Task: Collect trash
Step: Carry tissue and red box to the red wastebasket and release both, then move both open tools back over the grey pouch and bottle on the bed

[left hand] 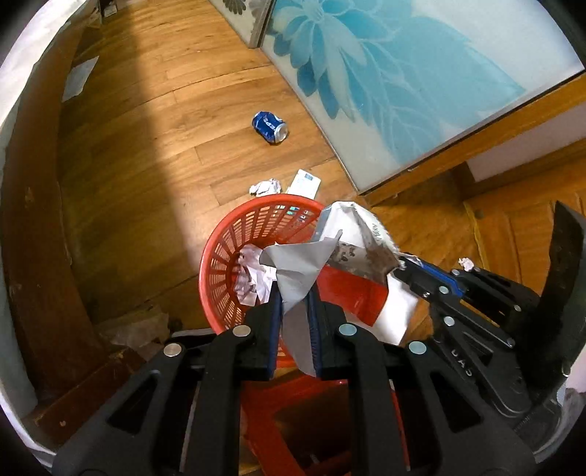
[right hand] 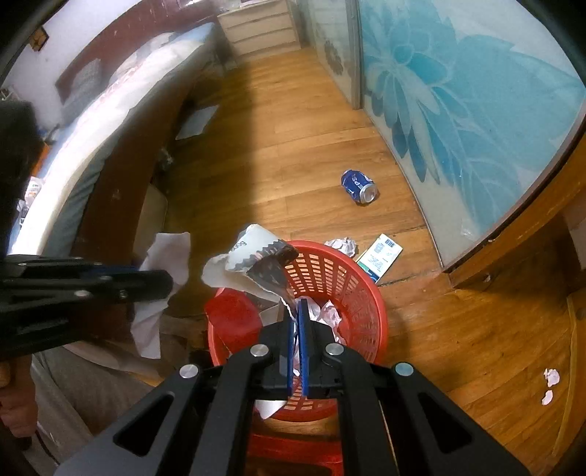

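A red mesh basket (left hand: 227, 249) (right hand: 351, 278) stands on the wooden floor with crumpled paper (left hand: 252, 278) inside. My left gripper (left hand: 293, 293) (right hand: 169, 283) is shut on a grey-white paper sheet (left hand: 296, 267) (right hand: 168, 256) above the basket's near rim. My right gripper (right hand: 297, 305) (left hand: 403, 269) is shut on a torn red-and-white wrapper (right hand: 256, 249) (left hand: 366, 234) that hangs over the basket. Beyond the basket, a dented blue can (left hand: 270, 126) (right hand: 359, 186), a paper ball (left hand: 265, 186) (right hand: 342, 245) and a white-blue carton (left hand: 304, 182) (right hand: 381, 256) lie on the floor.
A glass sliding door (right hand: 476, 110) with a blue flower print runs along the right. A bed (right hand: 110, 110) with a dark wooden frame lies to the left, a drawer chest (right hand: 260, 29) at the far end. Small paper scraps (right hand: 551, 377) lie at the right.
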{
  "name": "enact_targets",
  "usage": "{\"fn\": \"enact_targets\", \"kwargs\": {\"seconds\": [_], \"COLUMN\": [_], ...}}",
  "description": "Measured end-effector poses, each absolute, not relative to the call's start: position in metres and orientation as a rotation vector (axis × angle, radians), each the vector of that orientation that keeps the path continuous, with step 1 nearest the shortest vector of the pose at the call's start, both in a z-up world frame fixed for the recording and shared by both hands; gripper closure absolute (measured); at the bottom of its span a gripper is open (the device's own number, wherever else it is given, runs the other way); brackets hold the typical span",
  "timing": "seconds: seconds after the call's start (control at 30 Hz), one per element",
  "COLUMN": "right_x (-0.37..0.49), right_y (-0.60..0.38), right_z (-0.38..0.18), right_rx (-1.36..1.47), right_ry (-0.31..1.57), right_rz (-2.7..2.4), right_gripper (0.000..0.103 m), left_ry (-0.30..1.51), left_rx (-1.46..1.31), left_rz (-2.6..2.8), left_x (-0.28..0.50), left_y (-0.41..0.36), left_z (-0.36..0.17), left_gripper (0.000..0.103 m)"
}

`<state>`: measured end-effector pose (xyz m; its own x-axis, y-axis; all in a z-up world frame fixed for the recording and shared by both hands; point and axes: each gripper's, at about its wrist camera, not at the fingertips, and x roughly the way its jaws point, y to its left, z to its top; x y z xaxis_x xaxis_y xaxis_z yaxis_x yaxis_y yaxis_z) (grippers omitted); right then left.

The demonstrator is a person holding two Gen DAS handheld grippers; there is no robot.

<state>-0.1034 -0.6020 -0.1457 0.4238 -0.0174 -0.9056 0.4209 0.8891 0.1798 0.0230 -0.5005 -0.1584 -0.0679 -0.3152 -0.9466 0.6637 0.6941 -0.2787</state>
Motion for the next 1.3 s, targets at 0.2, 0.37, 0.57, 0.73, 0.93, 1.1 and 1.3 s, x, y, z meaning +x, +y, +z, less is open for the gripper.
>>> {"fn": "enact_targets", "kwargs": {"seconds": [0.2,0.37,0.57,0.73,0.93,1.1,1.3], "right_x": [-0.100,-0.100,-0.095,-0.086,-0.058,-0.020,0.029], "right_y": [-0.610,-0.611,-0.609,-0.604,-0.573,-0.517,-0.435], "right_z": [-0.144,-0.137,-0.126,-0.108,-0.060,-0.009,0.030], "right_rx": [0.417,0.412,0.411,0.397,0.330,0.256,0.226], "right_ry": [1.095,1.055,1.035,0.992,0.876,0.760,0.685], "right_rz": [-0.324,-0.338,-0.342,-0.325,-0.262,-0.160,-0.017], "right_gripper": [0.074,0.038,0.038,0.038,0.038,0.038,0.038], "left_ry": [1.431,1.411,1.376,1.286,0.966,0.695,0.604], "left_rx": [0.309,0.289,0.259,0.174,0.040,-0.052,-0.195], "left_rz": [-0.803,-0.806,-0.813,-0.806,-0.764,-0.601,-0.375], "left_x": [0.021,0.022,0.024,0.032,0.049,0.073,0.100], "left_y": [-0.508,-0.506,-0.500,-0.481,-0.415,-0.305,-0.159], "left_z": [-0.160,-0.154,-0.145,-0.119,-0.033,0.039,0.051], "left_gripper": [0.050,0.042,0.042,0.042,0.042,0.042,0.042]}}
